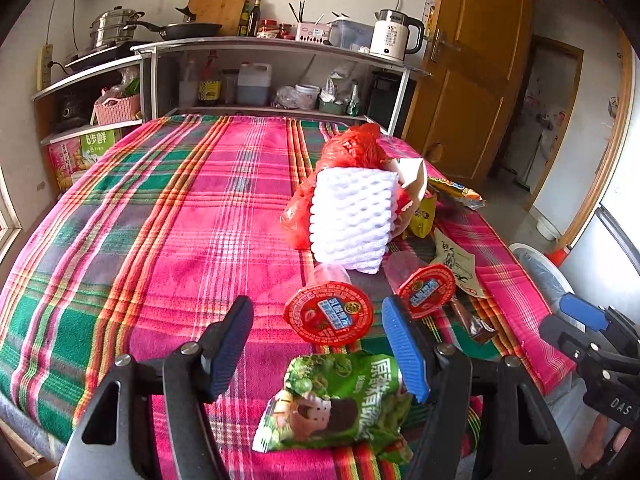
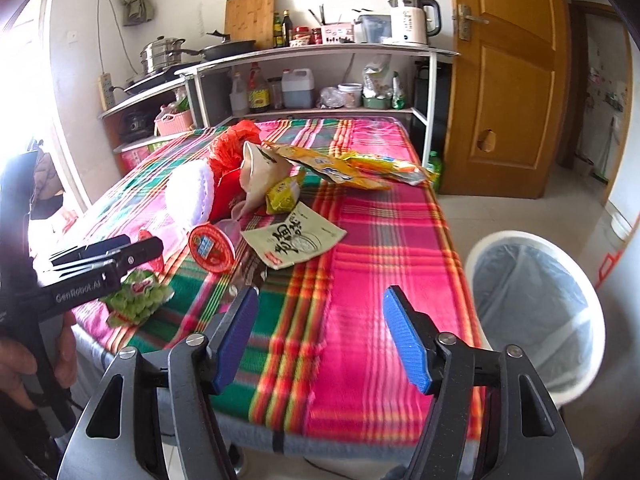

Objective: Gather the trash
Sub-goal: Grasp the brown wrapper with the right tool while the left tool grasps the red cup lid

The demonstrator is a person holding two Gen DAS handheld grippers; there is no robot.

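Green snack packet point(image 1: 332, 400) under parted left claw point(image 1: 324, 344) | right claw point(image 2: 320, 336) parted, empty | bin point(image 2: 536, 304) beside table

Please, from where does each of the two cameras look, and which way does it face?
Left wrist: sits on the left gripper, facing across the plaid table at the green snack bag; the right gripper's tip shows at the right edge.
Right wrist: sits on the right gripper, facing the table's edge and the white bin; a hand holds the left gripper.
Shared: the red-lidded cup, the kettle.
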